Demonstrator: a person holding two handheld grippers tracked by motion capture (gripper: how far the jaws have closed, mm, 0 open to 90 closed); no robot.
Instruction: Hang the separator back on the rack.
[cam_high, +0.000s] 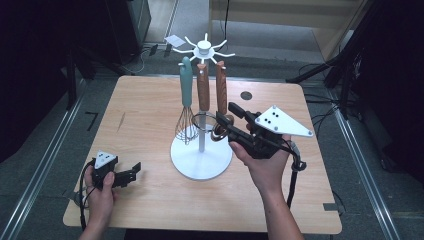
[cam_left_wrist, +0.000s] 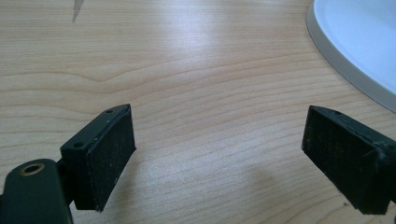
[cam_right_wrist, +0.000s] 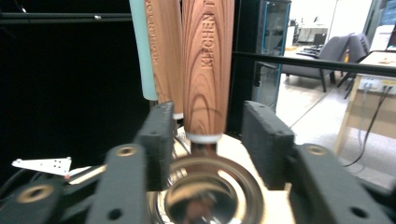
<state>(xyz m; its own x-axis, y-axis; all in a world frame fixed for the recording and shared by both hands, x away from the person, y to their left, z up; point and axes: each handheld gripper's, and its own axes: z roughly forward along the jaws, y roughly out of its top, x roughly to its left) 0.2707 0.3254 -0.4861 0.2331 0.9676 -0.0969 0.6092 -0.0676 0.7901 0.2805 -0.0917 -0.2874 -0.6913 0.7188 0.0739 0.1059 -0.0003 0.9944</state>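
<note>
A white utensil stand (cam_high: 201, 160) rises from a round base in the middle of the table. From its top hooks hang a teal-handled whisk (cam_high: 186, 100) and two wooden-handled utensils (cam_high: 202, 90). My right gripper (cam_high: 226, 118) is open, and its jaws straddle the lower end of the right-hand wooden handle (cam_right_wrist: 208, 70) with a gap on each side. Just below that handle's white collar is a shiny metal bowl (cam_right_wrist: 205, 196). My left gripper (cam_high: 134, 170) rests low on the table at the front left, open (cam_left_wrist: 219, 154) with bare wood between its pads.
The wooden table (cam_high: 150, 105) has a small dark round mark (cam_high: 245, 95) at the back right. The stand's white base (cam_left_wrist: 355, 42) lies just right of the left gripper. Dark tripods and cables stand on the floor around the table.
</note>
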